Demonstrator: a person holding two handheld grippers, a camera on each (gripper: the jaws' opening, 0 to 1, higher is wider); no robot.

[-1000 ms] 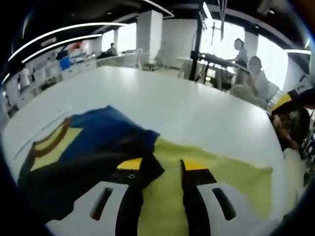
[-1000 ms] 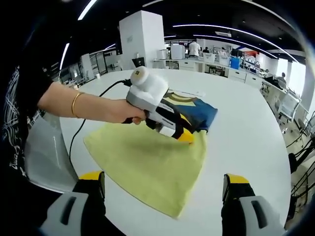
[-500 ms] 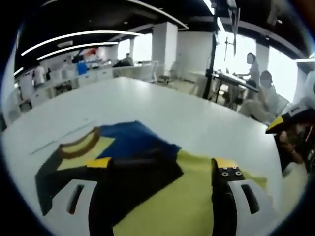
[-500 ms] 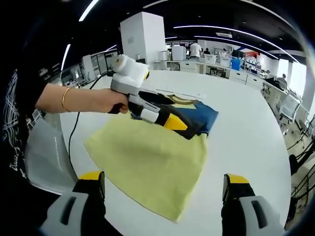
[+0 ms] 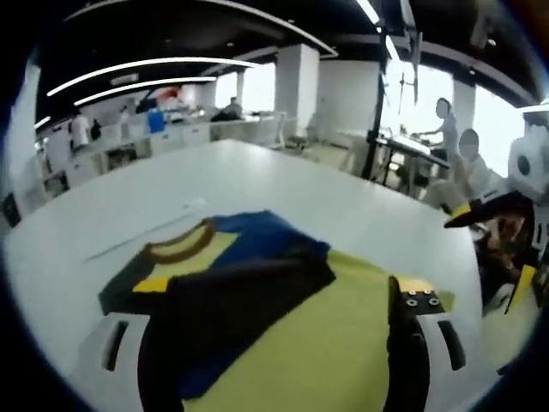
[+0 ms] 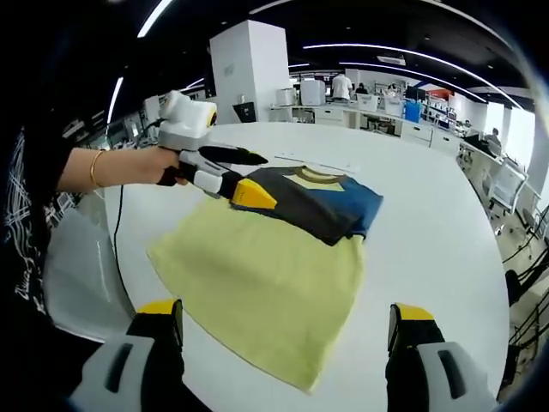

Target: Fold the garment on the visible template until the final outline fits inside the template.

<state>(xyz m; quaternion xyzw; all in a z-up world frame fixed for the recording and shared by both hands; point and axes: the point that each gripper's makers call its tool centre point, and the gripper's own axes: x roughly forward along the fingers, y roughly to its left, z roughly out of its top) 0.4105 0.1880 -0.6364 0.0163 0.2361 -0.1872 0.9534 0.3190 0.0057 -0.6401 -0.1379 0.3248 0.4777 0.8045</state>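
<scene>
A yellow garment (image 6: pixel 266 279) lies flat on the white table (image 6: pixel 429 223). Its far end is folded over into a dark and blue flap (image 6: pixel 330 204) beside a brown-edged collar (image 6: pixel 313 176). In the left gripper view the same dark flap (image 5: pixel 249 296) lies across the yellow cloth (image 5: pixel 334 343) between my left gripper's (image 5: pixel 283 287) wide open jaws, which hold nothing. A hand carries that left gripper (image 6: pixel 264 180) just above the flap's near-left corner. My right gripper (image 6: pixel 285 311) stands open near the table's front edge, short of the garment's hem.
A thin pale strip (image 6: pixel 317 161) lies on the table beyond the collar. A black cable (image 6: pixel 129 232) trails from the left gripper over the table edge. A grey seat (image 6: pixel 77 275) stands at the left. Desks and people fill the background.
My left gripper's jaws have opened off the dark flap, and it has drawn back up and away from the garment. The flap now lies flat. The right gripper has stayed still.
</scene>
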